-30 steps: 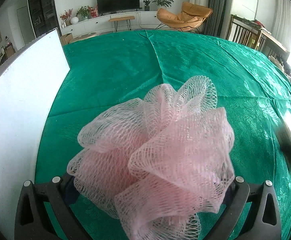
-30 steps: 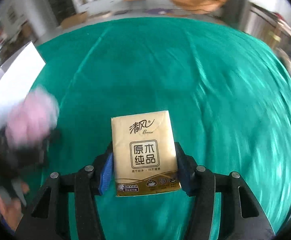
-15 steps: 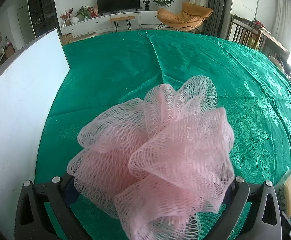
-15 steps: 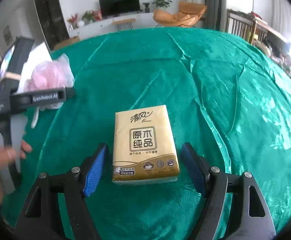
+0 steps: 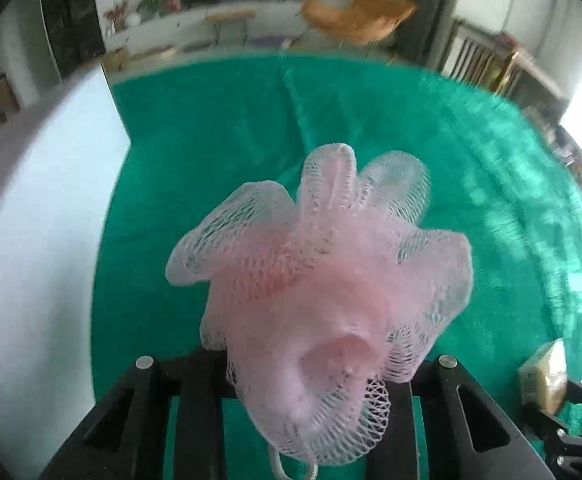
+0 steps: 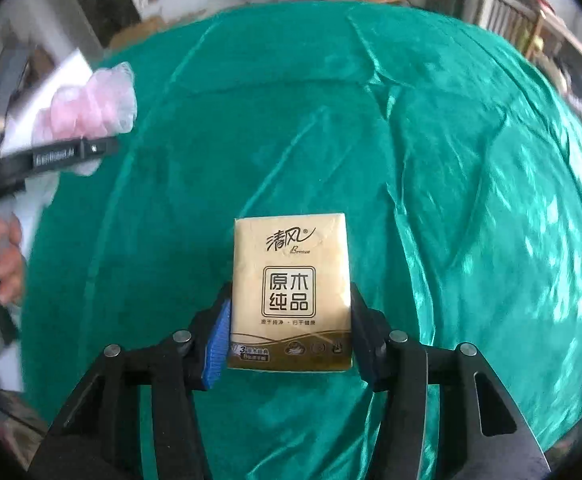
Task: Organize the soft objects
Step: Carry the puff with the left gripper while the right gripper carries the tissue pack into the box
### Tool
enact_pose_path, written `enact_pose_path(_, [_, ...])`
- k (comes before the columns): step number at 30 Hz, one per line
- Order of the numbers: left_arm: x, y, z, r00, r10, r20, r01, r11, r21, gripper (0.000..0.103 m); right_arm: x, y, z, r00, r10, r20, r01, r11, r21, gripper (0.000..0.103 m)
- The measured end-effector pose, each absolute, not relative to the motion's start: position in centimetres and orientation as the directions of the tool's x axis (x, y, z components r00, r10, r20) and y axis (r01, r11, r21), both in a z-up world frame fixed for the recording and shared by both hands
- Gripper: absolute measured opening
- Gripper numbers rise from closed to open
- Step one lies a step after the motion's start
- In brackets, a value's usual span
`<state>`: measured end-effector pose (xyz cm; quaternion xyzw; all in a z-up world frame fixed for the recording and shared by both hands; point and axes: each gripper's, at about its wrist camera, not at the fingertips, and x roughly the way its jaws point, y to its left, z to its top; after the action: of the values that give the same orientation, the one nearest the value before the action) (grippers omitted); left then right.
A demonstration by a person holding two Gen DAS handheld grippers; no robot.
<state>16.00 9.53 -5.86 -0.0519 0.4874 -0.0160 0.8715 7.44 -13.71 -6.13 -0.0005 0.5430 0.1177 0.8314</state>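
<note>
I count one pink loofah (image 5: 323, 280) and one tissue pack (image 6: 291, 292). My left gripper (image 5: 295, 376) has just closed on the loofah above the green cloth (image 5: 211, 152); my right gripper (image 6: 289, 336) has just clamped the pack.

Left gripper (image 5: 315, 364) pinched tight on the loofah (image 5: 319, 276), jaws just closed. Right gripper (image 6: 289, 330) just closed onto the tissue pack (image 6: 291, 292); a hand (image 6: 5, 264) at nine o'clock.

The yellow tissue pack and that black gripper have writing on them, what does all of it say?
"清风" on the tissue pack, at the top.
"Breeze" below it, small.
"原木纯品" in the framed box.
"3" on the bottom strip; the other small print is too small to read.
"GenRobot.AI" on the left gripper, blurred.
The pink bath pouf has no writing.
</note>
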Motion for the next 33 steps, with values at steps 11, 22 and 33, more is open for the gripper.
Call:
enact_pose_path(11, [1.4, 24.5, 6.9, 0.679, -0.07, -0.731, -0.113, 0.974, -0.197, 0.03, 1.2, 0.6, 8.1, 0.38, 0.54, -0.751, -0.548, 0.786, 0.288, 0.055])
enact_pose_path(22, [-7.2, 37.6, 2.2, 0.515, 0.312, -0.798, -0.476, 0.879, 0.036, 0.086, -2.7, 19.7, 6.8, 0.082, 0.666, -0.741, -0.703, 0.566, 0.431, 0.073])
enact_pose_path(33, [-8.7, 34.4, 3.5, 0.493, 0.424, -0.76, -0.595, 0.801, 0.061, 0.094, -1.8, 16.4, 7.4, 0.263, 0.558, -0.787, -0.717, 0.659, 0.228, 0.073])
